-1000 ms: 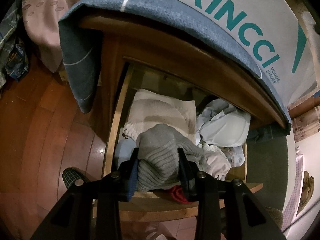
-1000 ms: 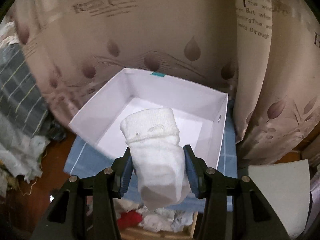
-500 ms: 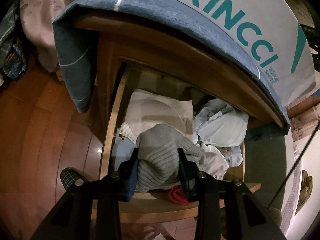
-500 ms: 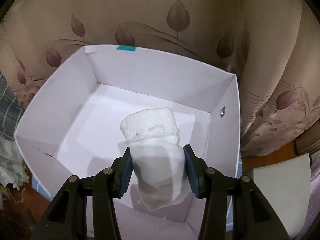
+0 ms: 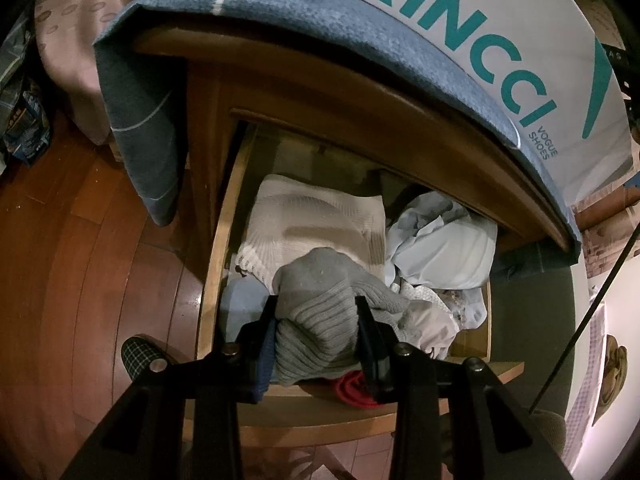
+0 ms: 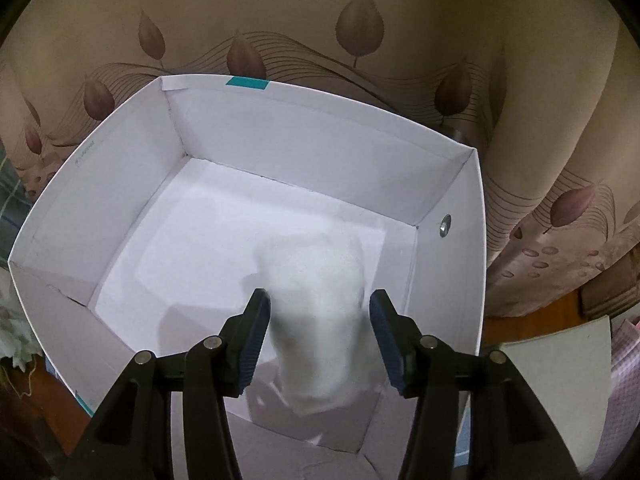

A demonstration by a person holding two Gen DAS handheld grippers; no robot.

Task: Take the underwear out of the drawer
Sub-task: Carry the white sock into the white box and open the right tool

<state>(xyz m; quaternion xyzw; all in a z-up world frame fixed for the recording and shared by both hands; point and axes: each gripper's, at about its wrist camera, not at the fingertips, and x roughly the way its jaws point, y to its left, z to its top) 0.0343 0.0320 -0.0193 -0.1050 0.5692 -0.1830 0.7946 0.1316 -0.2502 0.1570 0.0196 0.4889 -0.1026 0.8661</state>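
Observation:
In the left wrist view the wooden drawer (image 5: 212,280) stands pulled out, stuffed with clothes: a cream knitted piece (image 5: 320,220), a pale blue garment (image 5: 444,248), a red item (image 5: 352,390) at the front. My left gripper (image 5: 316,312) is shut on a grey ribbed knit piece (image 5: 316,280) just above the pile. In the right wrist view my right gripper (image 6: 318,300) hangs over the open white box (image 6: 280,132). Its jaws are opening, and a blurred white knit piece (image 6: 320,312) drops between them, loose from the pads.
A blue cloth (image 5: 140,132) drapes over the cabinet top under a white "XINCCI" shoe-box lid (image 5: 480,40). A plaid slipper (image 5: 140,356) stands on the wooden floor (image 5: 60,280) left of the drawer. A leaf-patterned curtain (image 6: 360,20) hangs behind the white box.
My right gripper came down over the white box, then its jaws spread and the white piece slipped loose. The left gripper and its grey piece stayed put.

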